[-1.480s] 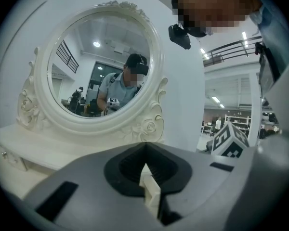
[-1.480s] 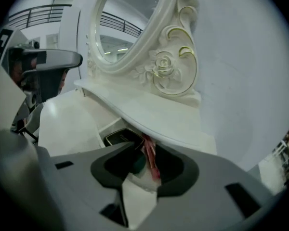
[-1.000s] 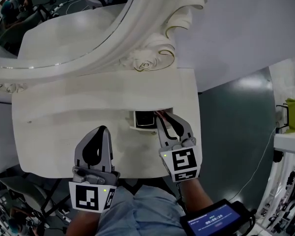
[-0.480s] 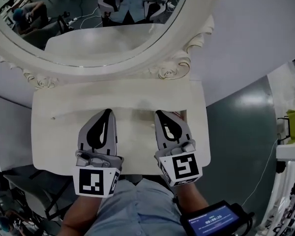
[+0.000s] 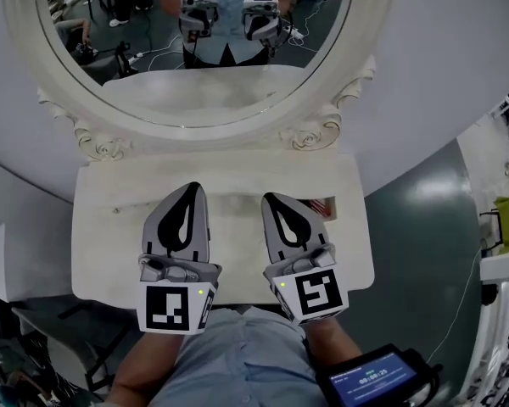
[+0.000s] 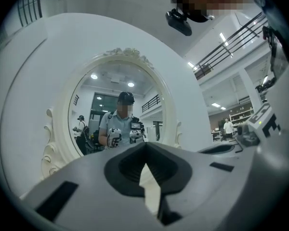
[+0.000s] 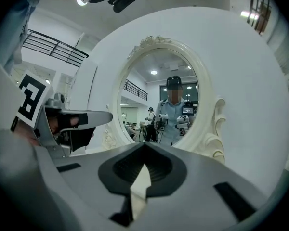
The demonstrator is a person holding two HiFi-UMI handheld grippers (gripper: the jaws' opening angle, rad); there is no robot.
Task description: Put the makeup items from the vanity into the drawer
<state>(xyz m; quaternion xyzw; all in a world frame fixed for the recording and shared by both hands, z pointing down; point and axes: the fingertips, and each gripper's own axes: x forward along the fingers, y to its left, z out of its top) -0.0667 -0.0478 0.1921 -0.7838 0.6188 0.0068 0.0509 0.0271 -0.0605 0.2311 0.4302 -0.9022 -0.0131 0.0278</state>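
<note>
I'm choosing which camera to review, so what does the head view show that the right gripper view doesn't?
Only the head view: the green floor and a lit screen. Only the right gripper view: the mirror's carved crest and a balcony railing. Both: the oval mirror reflecting the person, the left gripper and the shut right gripper.

Open room lies over the bench point(image 5: 102, 227) left of the left tongs point(image 5: 192, 188) and in the strip between them and the right tongs point(image 5: 268, 198). The carved mirror frame point(image 5: 310, 134) walls off the back edge. A small reddish thing point(image 5: 321, 206), partly hidden, lies just right of the right tongs.
</note>
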